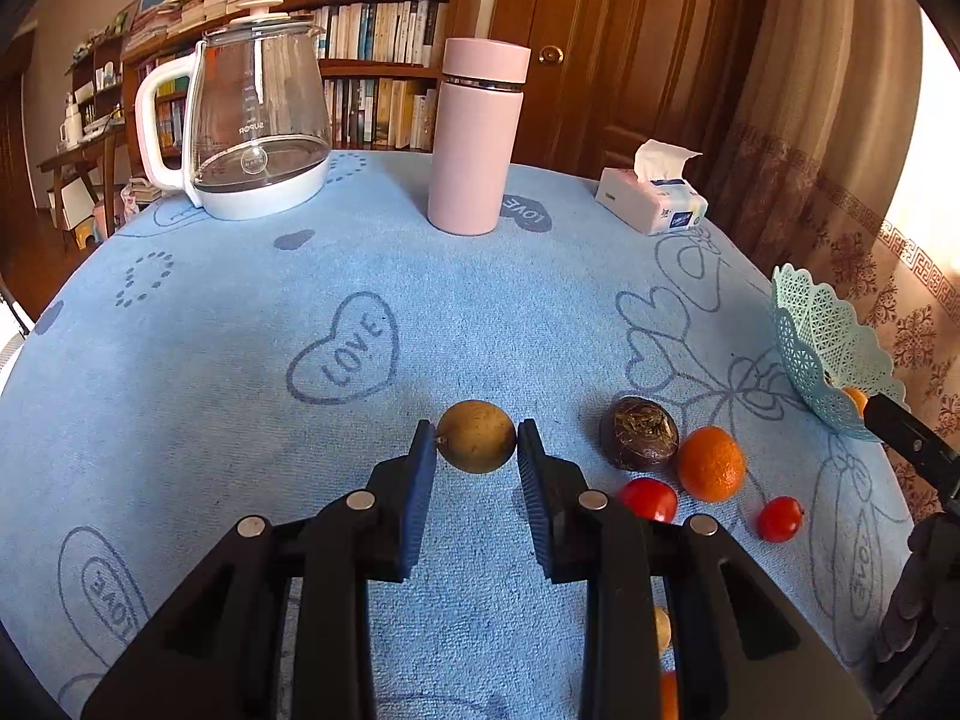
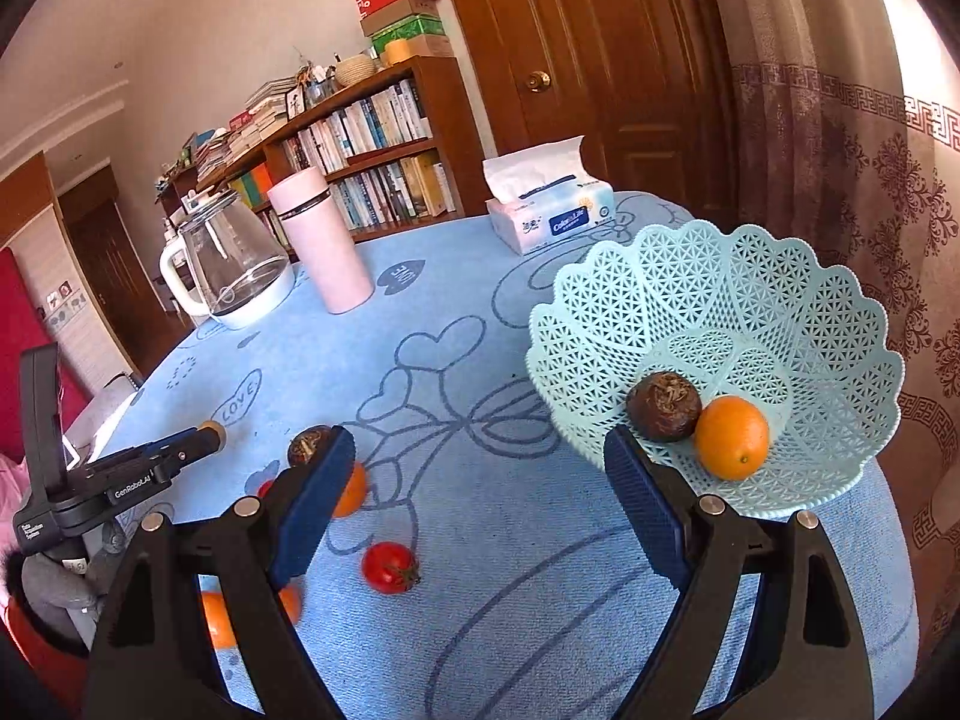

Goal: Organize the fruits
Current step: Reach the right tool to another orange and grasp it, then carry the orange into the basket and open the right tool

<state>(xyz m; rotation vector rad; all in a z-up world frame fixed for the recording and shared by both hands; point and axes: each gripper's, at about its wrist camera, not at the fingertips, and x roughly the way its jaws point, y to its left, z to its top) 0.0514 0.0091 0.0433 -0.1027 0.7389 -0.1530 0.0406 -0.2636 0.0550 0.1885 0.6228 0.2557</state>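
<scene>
Room: bookshelf [image 1: 384,78] and wooden door [image 1: 606,48] seen behind the worktop; patterned curtain [image 2: 852,192] at right.
Worktop: covered by a blue cloth [image 1: 360,312] printed with hearts and "LOVE".
Far edge: glass kettle [image 1: 252,120] at left, pink flask [image 1: 474,138] beside it, tissue pack [image 1: 654,198] further right.
Left tool [image 1: 477,450]: clenched on a round brownish-yellow fruit [image 1: 477,437], both blue pads pressed against its sides; whether the fruit is clear of the cloth cannot be told.
Right tool [image 2: 474,516]: released, jaws held wide, nothing between them; pointed at the cloth, near the basket.
Basket [image 2: 780,276]: pale blue lattice plastic, at the right side of the worktop, tilted toward the right wrist camera; a dark brown fruit [image 2: 663,405] and an orange [image 2: 732,438] lie inside, touching.
Loose fruit, right of the left tool: second dark brown fruit [image 1: 639,433] touching a mandarin [image 1: 711,463]; red tomato [image 1: 648,498] just near of them; second tomato [image 1: 779,519] further right, apart.
Near edge: more orange fruit [image 2: 219,618] partly hidden behind the right tool's left finger.
</scene>
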